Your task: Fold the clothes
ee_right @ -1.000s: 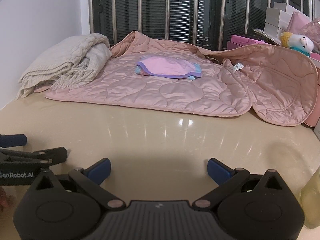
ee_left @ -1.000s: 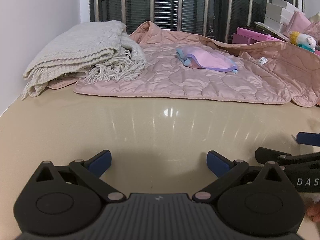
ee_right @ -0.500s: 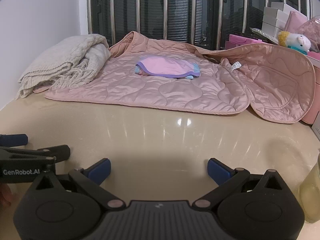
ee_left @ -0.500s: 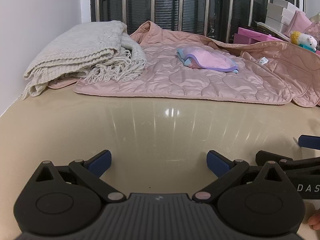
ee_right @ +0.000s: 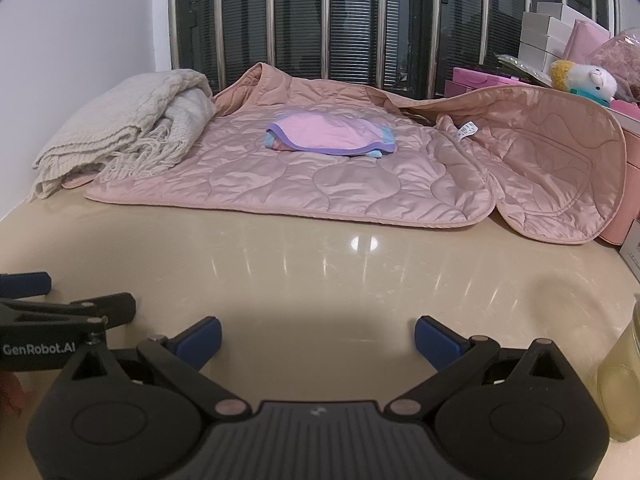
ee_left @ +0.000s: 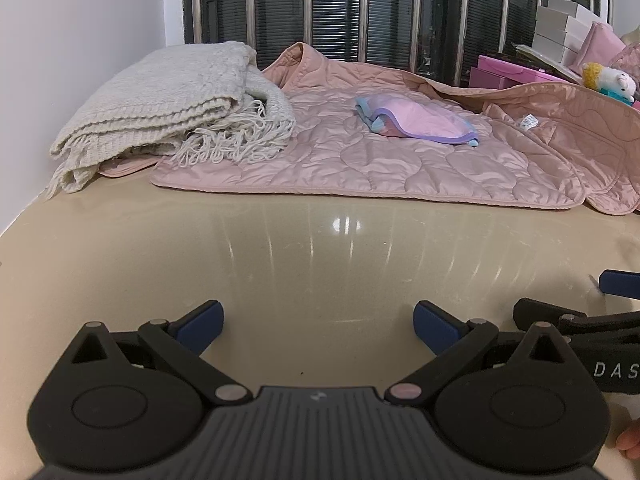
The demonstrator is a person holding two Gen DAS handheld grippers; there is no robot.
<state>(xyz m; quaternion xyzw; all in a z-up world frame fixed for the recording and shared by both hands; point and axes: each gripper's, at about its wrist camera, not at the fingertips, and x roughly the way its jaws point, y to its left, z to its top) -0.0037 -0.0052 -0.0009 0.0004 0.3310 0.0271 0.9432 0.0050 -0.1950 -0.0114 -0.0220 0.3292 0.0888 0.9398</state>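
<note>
A pink quilted jacket (ee_left: pixel 360 164) (ee_right: pixel 320 184) lies spread flat across the far half of the beige table (ee_left: pixel 320 264). A small folded pink and purple garment (ee_left: pixel 420 122) (ee_right: pixel 332 138) rests on top of it. My left gripper (ee_left: pixel 318 320) is open and empty, low over the bare table near its front edge. My right gripper (ee_right: pixel 318 334) is open and empty beside it, to the right. Each gripper shows at the edge of the other's view.
A folded cream knitted blanket with fringe (ee_left: pixel 172 112) (ee_right: pixel 120 136) lies at the far left against the wall. Pink boxes (ee_left: pixel 516 74) and a plush toy (ee_right: pixel 584 80) stand at the far right. A yellowish jar (ee_right: pixel 624 384) stands at the right front. A barred window is behind.
Both grippers have drifted slightly; the views shift a little, with the jacket a touch nearer. Both stay open and empty. Nothing on the table has moved.
</note>
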